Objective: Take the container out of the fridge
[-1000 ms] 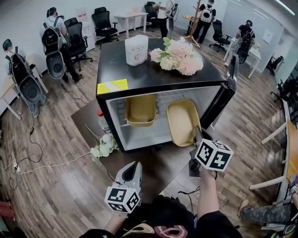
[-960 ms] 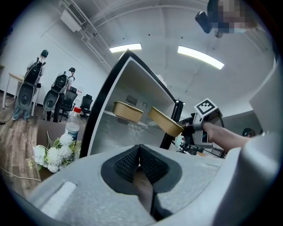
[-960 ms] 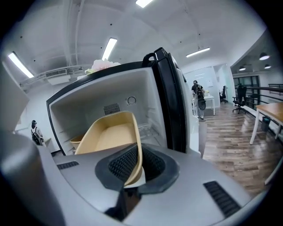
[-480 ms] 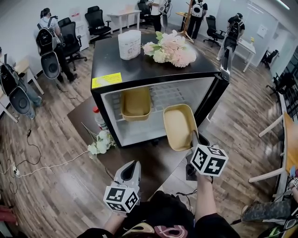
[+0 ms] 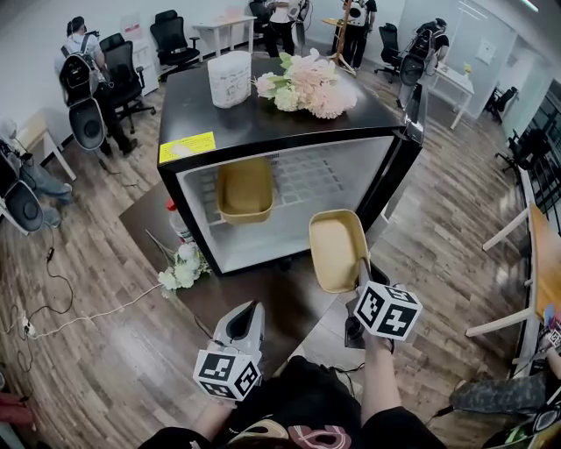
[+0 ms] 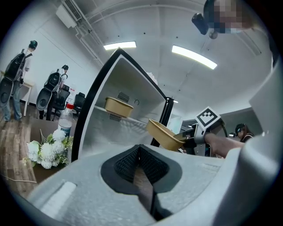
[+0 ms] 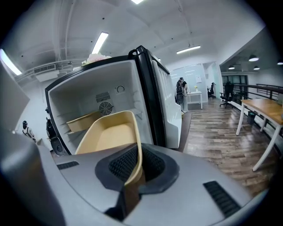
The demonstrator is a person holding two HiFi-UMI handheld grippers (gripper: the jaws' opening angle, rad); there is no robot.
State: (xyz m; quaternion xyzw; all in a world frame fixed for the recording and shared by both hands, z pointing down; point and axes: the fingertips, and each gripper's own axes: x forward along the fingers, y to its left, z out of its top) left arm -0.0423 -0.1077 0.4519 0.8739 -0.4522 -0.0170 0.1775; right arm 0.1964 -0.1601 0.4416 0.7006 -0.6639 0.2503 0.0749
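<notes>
The right gripper [image 5: 362, 270], tilted downward, pinches the rim of the container [image 5: 331, 250]. The left gripper [image 5: 250, 309] rests closed and empty.

I see wood-plank floor [image 5: 96, 351], black office chairs [image 5: 168, 35] by a white wall [image 5: 35, 26], white desk [image 5: 219, 28] behind, strip lights [image 6: 193, 57] overhead, wooden table [image 7: 265, 106] at right

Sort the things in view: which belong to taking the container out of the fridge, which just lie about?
Job: fridge, door open; tan container, outside it, its rim pinched by the right gripper.
Lying about: second container on the shelf; pink flowers and white roll on top; bottle; white flowers; shut, empty left gripper.
</notes>
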